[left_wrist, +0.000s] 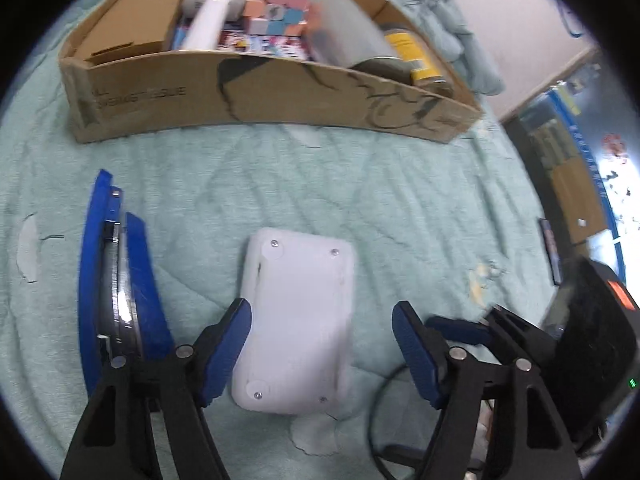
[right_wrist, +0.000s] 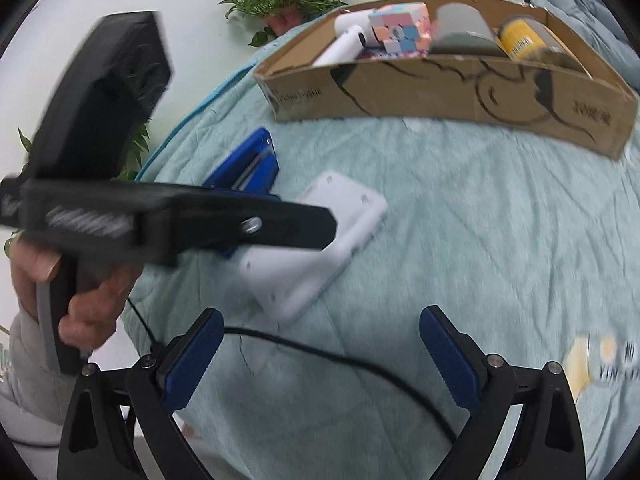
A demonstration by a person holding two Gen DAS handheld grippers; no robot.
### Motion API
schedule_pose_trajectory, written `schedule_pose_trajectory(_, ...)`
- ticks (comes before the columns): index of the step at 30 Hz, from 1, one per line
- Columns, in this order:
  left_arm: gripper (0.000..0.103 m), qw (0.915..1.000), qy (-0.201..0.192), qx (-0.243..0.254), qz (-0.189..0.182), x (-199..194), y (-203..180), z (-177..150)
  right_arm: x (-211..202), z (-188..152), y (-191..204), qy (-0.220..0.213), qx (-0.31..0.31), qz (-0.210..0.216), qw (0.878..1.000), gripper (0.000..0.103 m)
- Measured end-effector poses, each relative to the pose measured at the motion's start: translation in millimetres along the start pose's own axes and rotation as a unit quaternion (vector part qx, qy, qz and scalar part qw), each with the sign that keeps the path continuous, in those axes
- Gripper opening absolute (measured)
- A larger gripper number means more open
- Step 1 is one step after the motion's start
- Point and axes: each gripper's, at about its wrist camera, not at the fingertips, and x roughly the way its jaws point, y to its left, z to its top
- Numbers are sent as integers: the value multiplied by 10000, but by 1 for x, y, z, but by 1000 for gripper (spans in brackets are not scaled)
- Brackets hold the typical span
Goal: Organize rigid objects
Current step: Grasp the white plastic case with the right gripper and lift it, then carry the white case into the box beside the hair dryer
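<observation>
- Left wrist view: a pale green quilt (left_wrist: 400, 208) is seen spread under everything, and a long cardboard box (left_wrist: 280, 92) is set on it at the far side.
- Inside the box, a white tube (left_wrist: 210, 20), a pastel puzzle cube (left_wrist: 276, 8), a grey cylinder (left_wrist: 344, 32) and a yellow-labelled jar (left_wrist: 412, 56) are packed side by side.
- A white plastic case (left_wrist: 296, 328) is laid flat on the quilt with its screwed underside up, well short of the box.
- The left gripper (left_wrist: 322, 344) is angled steeply down over that case; its jaws are held apart, the left pad just beside the case's left edge and the right pad clear of its right edge. Whether the left pad touches cannot be told, and no squeeze is seen.
- A blue stapler (left_wrist: 120, 280) is laid on the quilt just left of the left gripper, apart from the case.
- Right wrist view: the left gripper's black body is held from below by a hand (right_wrist: 80, 304) in a pale sleeve, its fingers reaching over the white case.
- The right gripper (right_wrist: 322, 356) is tilted down over bare quilt, jaws spread wide with nothing between them but a black cable (right_wrist: 320, 354); the case is placed ahead and slightly left of it.
</observation>
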Motion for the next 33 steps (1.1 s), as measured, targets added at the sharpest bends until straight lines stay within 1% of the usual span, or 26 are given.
schedule_pose_trajectory(3,71,9997,46,-178,-158,-3,1,1,-4,-5,-8,-26,93,-6,10000,96)
schedule_pose_trajectory(4,69,9996,73,-188,-204,-3,0,2,-6,-6,-10,-52,123,-3,9999,95)
schedule_pose_trajectory(6,61,9984,207,-197,-481,-2,-4,1,-10,-5,-13,-95,128,-6,9999,94)
schedule_pose_trajectory(7,61,9974,261,-213,-633,-1,-7,0,-11,-4,-13,-98,105,1,9999,94)
schedule_pose_trajectory(9,61,9967,339,-153,-716,4,-17,-4,-13,-4,-11,-100,38,15,9999,94)
schedule_pose_trajectory(11,61,9977,237,-126,-622,1,-20,-6,-11,-4,-7,-66,-68,23,10000,94)
schedule_pose_trajectory(12,61,9984,71,-164,-531,-3,-18,-7,-9,-2,-5,-49,-114,23,9999,94)
schedule_pose_trajectory(14,62,9994,-226,-205,-178,-13,-12,-6,-3,0,0,-24,-178,40,9998,94)
schedule_pose_trajectory(16,63,9990,-313,-185,250,-15,-6,-4,-1,1,0,-17,-179,60,9998,94)
schedule_pose_trajectory(17,63,9985,-265,-154,457,-12,-5,-3,1,2,-2,-17,-134,105,9999,94)
schedule_pose_trajectory(18,63,9983,-165,-149,540,-7,-2,-3,0,2,-3,-17,-124,117,9999,94)
schedule_pose_trajectory(20,61,9987,168,-185,445,7,-1,-3,0,3,-3,-16,-125,137,9998,94)
schedule_pose_trajectory(22,61,9982,312,-161,477,17,-3,-5,-1,2,-3,-16,-146,180,9997,94)
schedule_pose_trajectory(23,61,9984,373,-157,385,20,-6,-6,-1,2,-2,-29,-159,166,9997,94)
schedule_pose_trajectory(24,61,9986,445,-198,206,23,-8,-8,-1,2,-2,-32,-168,161,9997,94)
schedule_pose_trajectory(26,60,9977,553,-294,-258,26,-14,-10,-3,0,-2,-40,-177,134,9997,94)
schedule_pose_trajectory(27,60,9973,573,-278,-365,26,-18,-11,-1,0,-2,-41,-153,119,9998,94)
schedule_pose_trajectory(29,56,9961,607,-227,-594,27,-27,-14,-1,1,-5,-46,-86,86,9999,94)
schedule_pose_trajectory(30,53,9956,616,-236,-672,28,-31,-16,-1,0,-8,-54,-60,74,9999,94)
schedule_pose_trajectory(32,48,9961,555,-309,-610,32,-30,-16,-3,0,-12,-79,-10,-18,10000,94)
schedule_pose_trajectory(33,43,9961,543,-395,-576,34,-28,-16,-2,1,-15,-69,25,-49,10000,93)
